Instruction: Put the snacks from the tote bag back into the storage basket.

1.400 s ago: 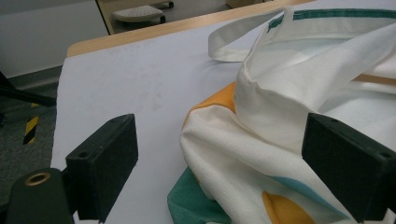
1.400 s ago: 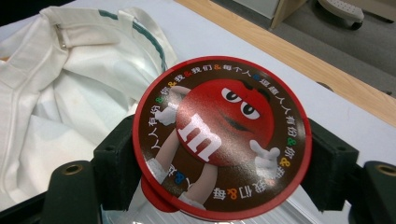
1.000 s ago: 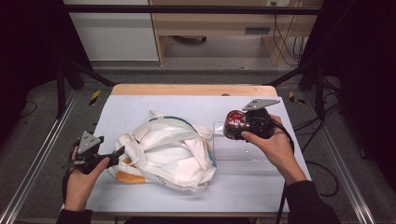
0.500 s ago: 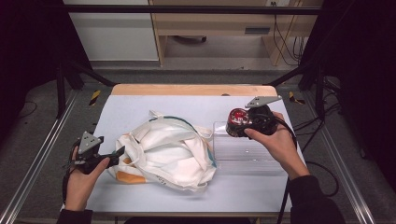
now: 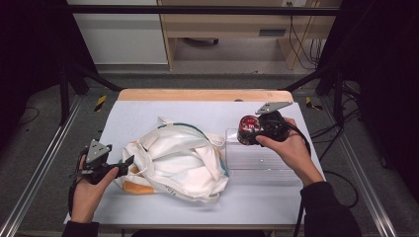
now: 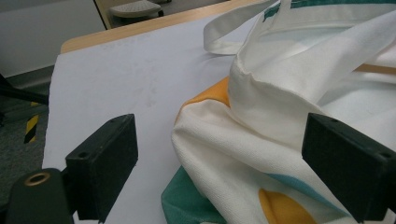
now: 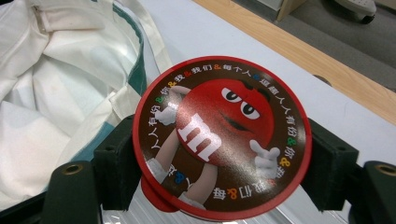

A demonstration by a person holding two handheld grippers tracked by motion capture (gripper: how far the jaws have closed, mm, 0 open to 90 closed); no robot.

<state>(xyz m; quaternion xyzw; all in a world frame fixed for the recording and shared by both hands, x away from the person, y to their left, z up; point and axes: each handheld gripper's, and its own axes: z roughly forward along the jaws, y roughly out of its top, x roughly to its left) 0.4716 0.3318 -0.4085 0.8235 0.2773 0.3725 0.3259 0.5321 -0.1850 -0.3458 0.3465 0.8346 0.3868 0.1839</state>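
White sheeting covers the bench (image 5: 148, 118), which stands on a grey floor with a light wooden cabinet behind it and dark framing to either side. Near the middle of the bench lies a crumpled cream tote bag (image 5: 173, 165) with green and orange patches, its mouth facing up and its handles slack. Just beside the bag, on the person's right, sits a clear plastic tray (image 5: 262, 160). The right tool (image 5: 249, 131) hovers over the tray's far corner, near the bag's rim, its jaws closed on the sides of a round M&M's candy tub (image 7: 222, 140) with a red-rimmed brown lid, so the tub is off the surface and fully carried. The left tool (image 5: 126, 163) rests at the bag's near left edge; in the left gripper view its jaws stand wide apart with the bag's cloth (image 6: 261, 121) between them but not pinched. The step in hand appears to be carrying the tub from the tray to the bag. The next move likely calls for the left tool to close on the bag's hem and lift the mouth open, so the right tool can lower the tub inside without snagging a handle.
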